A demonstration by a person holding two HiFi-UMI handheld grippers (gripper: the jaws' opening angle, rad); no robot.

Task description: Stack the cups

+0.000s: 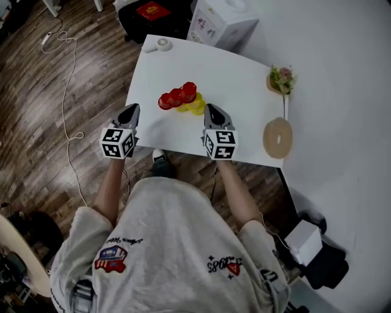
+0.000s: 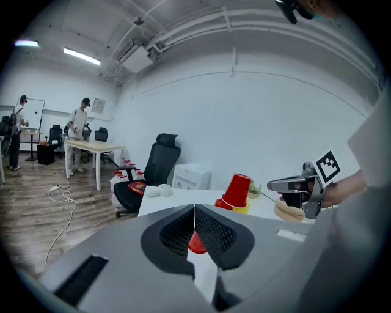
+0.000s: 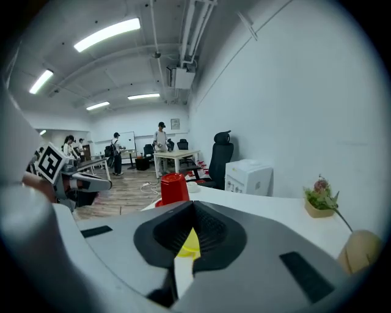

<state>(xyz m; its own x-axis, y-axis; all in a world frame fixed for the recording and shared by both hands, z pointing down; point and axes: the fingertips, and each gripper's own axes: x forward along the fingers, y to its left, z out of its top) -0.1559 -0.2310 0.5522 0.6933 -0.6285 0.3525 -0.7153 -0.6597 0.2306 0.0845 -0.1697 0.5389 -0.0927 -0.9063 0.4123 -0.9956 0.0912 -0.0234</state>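
Observation:
A cluster of red cups (image 1: 176, 97) and yellow cups (image 1: 197, 105) stands in the middle of the white table (image 1: 238, 73), upside down and touching one another. My left gripper (image 1: 131, 109) hovers at the table's near left edge, just left of the cluster, with its jaws together and nothing held. My right gripper (image 1: 212, 109) is right beside the yellow cups, also shut and empty. In the left gripper view a tall red cup (image 2: 237, 191) rests over a yellow one (image 2: 242, 208). A yellow cup (image 3: 190, 243) shows just behind the shut jaws in the right gripper view.
A small potted plant (image 1: 281, 79) and a round wooden disc (image 1: 278, 138) sit near the table's right edge. A small white device (image 1: 162, 44) lies at the far corner. A white cabinet (image 1: 221, 18) and a black chair (image 1: 153, 12) stand beyond. A cable (image 1: 67, 92) trails over the floor.

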